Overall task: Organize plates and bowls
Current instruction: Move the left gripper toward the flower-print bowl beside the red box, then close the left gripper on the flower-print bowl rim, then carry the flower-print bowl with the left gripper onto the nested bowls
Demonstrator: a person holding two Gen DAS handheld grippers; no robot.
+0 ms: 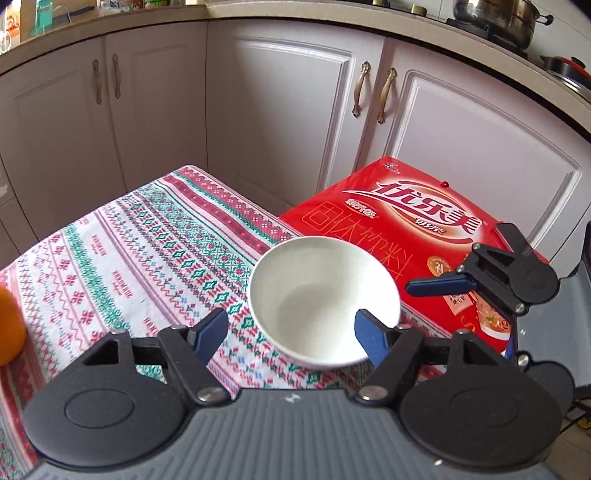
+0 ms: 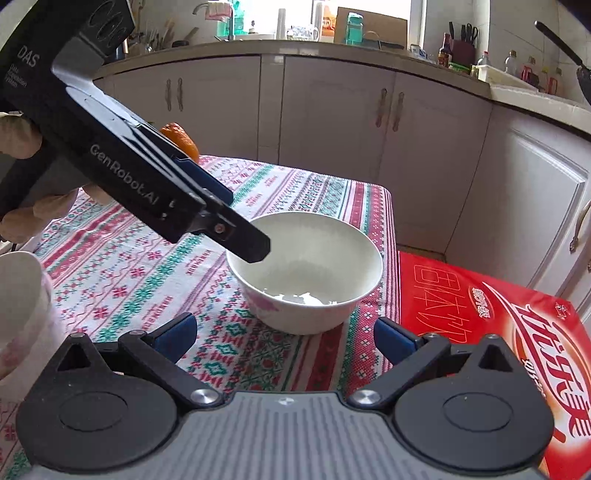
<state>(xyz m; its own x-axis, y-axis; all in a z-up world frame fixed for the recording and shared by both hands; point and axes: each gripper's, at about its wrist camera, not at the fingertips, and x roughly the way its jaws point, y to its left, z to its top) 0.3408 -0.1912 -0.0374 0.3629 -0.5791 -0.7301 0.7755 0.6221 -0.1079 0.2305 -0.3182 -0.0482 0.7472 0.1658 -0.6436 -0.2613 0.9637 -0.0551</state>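
Observation:
A white bowl stands upright near the right edge of the table with the patterned cloth. My left gripper is open, just above the bowl's near rim; from the right wrist view its black body reaches down over the bowl's left rim. My right gripper is open and empty, just in front of the bowl; it shows at the right of the left wrist view. Part of another white bowl shows at the left edge.
A red carton lies right of the table, lower than it. An orange fruit sits on the cloth at the left. White kitchen cabinets stand behind, with pots on the counter.

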